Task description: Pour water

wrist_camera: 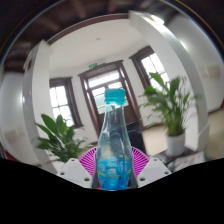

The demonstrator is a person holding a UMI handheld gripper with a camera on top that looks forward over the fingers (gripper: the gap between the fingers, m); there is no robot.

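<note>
Between the jaws, in the gripper view, stands a clear plastic bottle (113, 140) with a turquoise cap (115, 97), upright and close to the camera, its lower body showing blue, which looks like liquid or a tinted label. The magenta pads (88, 158) flank it on both sides and seem to press its body, so the gripper (113, 170) reads as closed on the bottle at roughly mid-height; no counter shows under it, and it appears lifted rather than resting on anything. Beyond it lie a room with a dark-framed door (108, 85), windows, and leafy potted plants (62, 138) to either side, all well apart from the bottle. As a judgement, the bottle is thin-walled and will give under squeeze, smooth and somewhat slippery, and moderately heavy if filled, with the weight shifting as it tilts. The body below the shoulder is the sensible hold. The cap appears on, so pouring would call for its removal first.
</note>
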